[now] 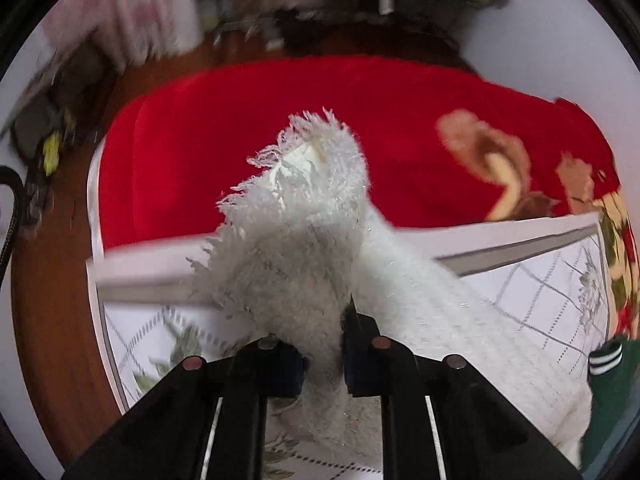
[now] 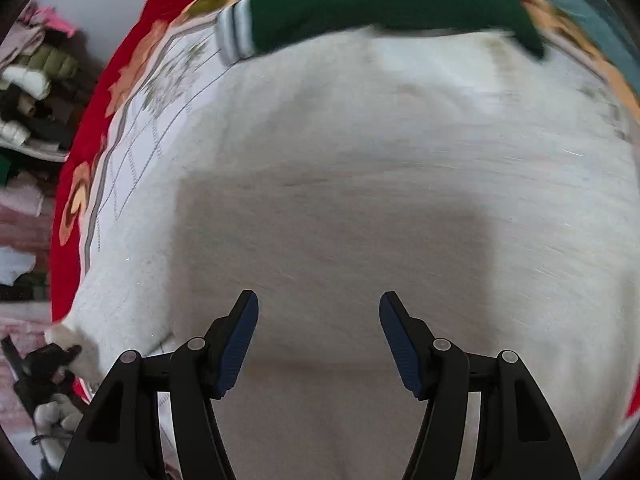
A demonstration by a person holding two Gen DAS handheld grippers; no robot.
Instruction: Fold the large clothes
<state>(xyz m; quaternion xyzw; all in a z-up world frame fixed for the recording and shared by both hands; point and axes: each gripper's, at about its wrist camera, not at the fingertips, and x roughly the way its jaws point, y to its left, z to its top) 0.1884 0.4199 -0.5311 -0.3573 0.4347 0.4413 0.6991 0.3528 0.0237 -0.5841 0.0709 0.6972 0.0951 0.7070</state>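
Left gripper (image 1: 324,356) clenches a fringed corner of the white sweater (image 1: 304,240), lifted above the bed (image 1: 540,280). Right gripper (image 2: 319,336), released, hovers over the sweater's body. Fold likely under way; next, carry the corner across.

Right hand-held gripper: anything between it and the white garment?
Nothing visible. The right hand-held gripper is open directly over the white fuzzy garment, bare fabric between its fingers. The green garment lies beyond, at the far edge.
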